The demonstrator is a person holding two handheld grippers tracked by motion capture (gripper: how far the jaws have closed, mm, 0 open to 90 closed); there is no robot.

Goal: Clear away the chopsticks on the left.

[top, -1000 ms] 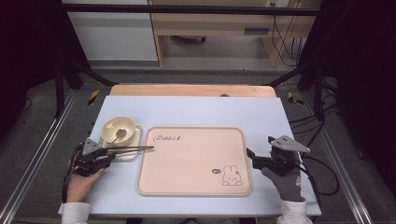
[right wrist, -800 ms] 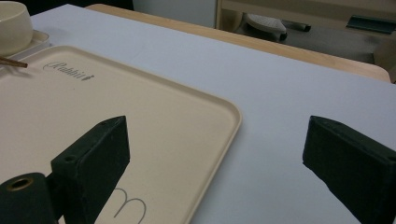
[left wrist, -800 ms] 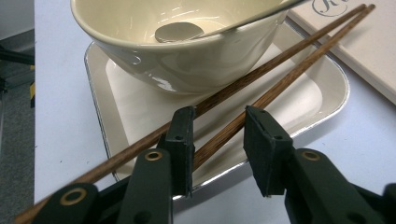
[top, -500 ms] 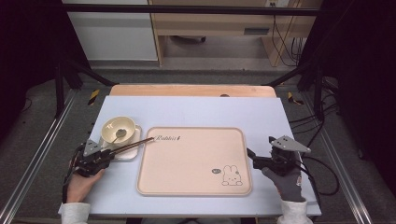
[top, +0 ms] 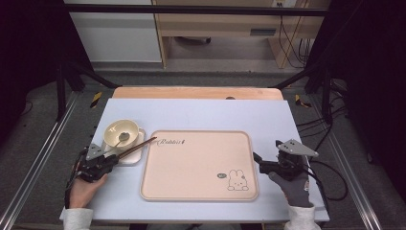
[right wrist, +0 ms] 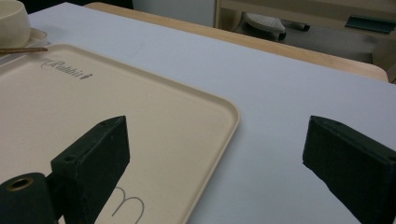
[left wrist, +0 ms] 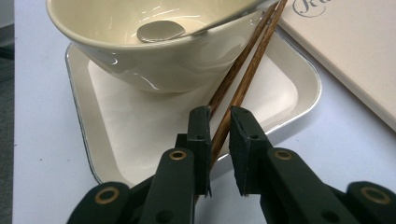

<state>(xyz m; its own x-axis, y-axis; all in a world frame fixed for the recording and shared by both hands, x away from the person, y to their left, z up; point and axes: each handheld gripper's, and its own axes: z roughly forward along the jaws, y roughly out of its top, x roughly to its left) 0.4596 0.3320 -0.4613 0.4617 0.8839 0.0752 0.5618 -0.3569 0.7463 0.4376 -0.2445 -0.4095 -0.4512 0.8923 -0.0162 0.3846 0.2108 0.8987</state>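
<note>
The left claw [left wrist: 218, 135] pinches a pair of wooden chopsticks [left wrist: 243, 74] that slant over the square plate [left wrist: 285, 100] beside the cream bowl [left wrist: 154, 56] (a spoon [left wrist: 161, 31] lies inside). The right claw [right wrist: 215, 154] gapes wide, empty, straddling the edge of the beige rabbit tray [top: 198, 165]. All rest on a pale blue worktop [top: 201, 112]; dark frame rails [top: 191, 8] and grey floor [top: 43, 110] surround it.

Even overhead light brightens the pale blue table top [top: 201, 112] while the surrounding room falls near black, white glare streaks the glossy cream ceramic bowl [left wrist: 154, 42], and the close black jaws look soft, slightly blurred.
</note>
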